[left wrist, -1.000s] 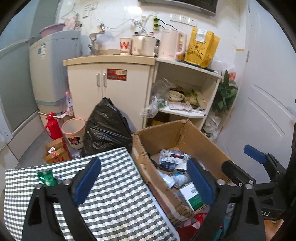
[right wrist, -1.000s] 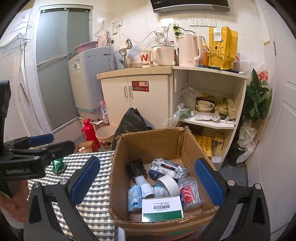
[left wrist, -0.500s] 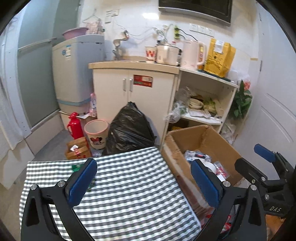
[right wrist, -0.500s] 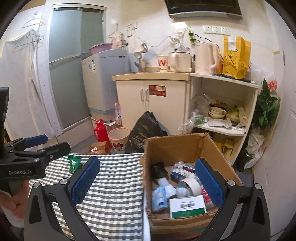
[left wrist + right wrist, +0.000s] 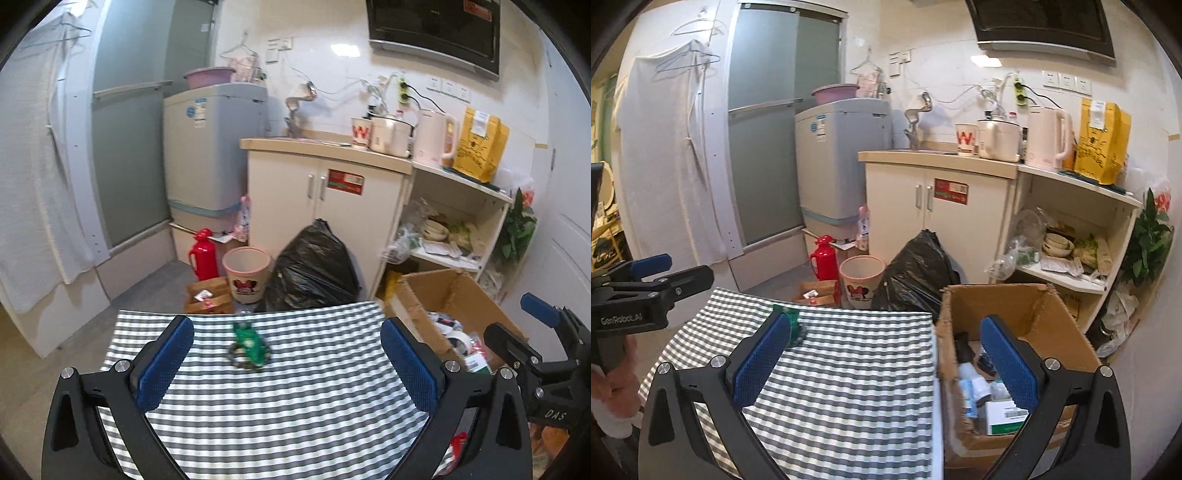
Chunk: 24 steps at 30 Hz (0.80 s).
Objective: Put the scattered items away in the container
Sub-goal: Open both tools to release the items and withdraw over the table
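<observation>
A small green packet (image 5: 251, 344) lies on the grey-and-white checked tablecloth (image 5: 295, 398), toward its far edge. In the right wrist view the same green packet (image 5: 792, 325) peeks out behind the left blue pad. My left gripper (image 5: 286, 365) hangs open over the cloth, with the packet just beyond its fingertips and nothing between the pads. An open cardboard box (image 5: 1027, 314) with several items inside stands off the table's right edge. My right gripper (image 5: 884, 360) is open too, straddling the table edge and the box. The right gripper (image 5: 535, 350) also shows beside the cardboard box (image 5: 436, 295).
Beyond the table stand a black rubbish bag (image 5: 314, 266), a pink bin (image 5: 246, 273), a red flask (image 5: 202, 254) and a small crate (image 5: 208, 295). A cream cabinet (image 5: 332, 206), open shelves (image 5: 450, 236) and a washing machine (image 5: 214, 147) line the back wall. A hand (image 5: 617, 373) holds the left gripper.
Both grippers have swung left, away from the box and over the table. The green packet now lies between the left gripper's open fingers in its view. Both stay open.
</observation>
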Available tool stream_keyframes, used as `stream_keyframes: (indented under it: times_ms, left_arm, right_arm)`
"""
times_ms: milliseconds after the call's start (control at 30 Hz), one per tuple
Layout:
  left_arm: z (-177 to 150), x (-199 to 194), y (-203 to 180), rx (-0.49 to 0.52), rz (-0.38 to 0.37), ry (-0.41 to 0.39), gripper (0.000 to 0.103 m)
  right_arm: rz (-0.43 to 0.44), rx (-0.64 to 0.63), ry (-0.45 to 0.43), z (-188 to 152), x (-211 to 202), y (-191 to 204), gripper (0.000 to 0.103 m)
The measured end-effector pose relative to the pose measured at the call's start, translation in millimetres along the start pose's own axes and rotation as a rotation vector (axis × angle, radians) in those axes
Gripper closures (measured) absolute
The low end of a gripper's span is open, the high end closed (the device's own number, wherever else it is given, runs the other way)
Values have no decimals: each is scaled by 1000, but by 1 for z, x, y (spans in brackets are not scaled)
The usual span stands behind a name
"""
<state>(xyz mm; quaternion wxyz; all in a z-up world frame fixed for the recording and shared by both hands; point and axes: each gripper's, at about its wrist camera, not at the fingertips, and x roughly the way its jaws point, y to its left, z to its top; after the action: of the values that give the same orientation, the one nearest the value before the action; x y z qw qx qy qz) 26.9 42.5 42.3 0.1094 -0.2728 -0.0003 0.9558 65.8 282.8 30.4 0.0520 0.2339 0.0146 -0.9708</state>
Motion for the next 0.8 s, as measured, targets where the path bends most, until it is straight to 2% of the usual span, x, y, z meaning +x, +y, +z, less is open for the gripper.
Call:
stream_keyframes:
  times_ms: [200,433,667,800]
  left_arm:
    - [-4,-13,37,-34,55,-17,0]
    - [-13,-14,72,-79,97,-11,0]
    - [-20,-8,92,-104,125,3,0]
    - [-22,0,98,-96,132,30,0]
  right_arm:
    - [23,-64,-11,2,6,37,0]
    - [61,-75,-13,-3,13,63,0]
    - [43,-55,-37,-4,22,80,0]
    - [103,-58,4,-3,35,87,0]
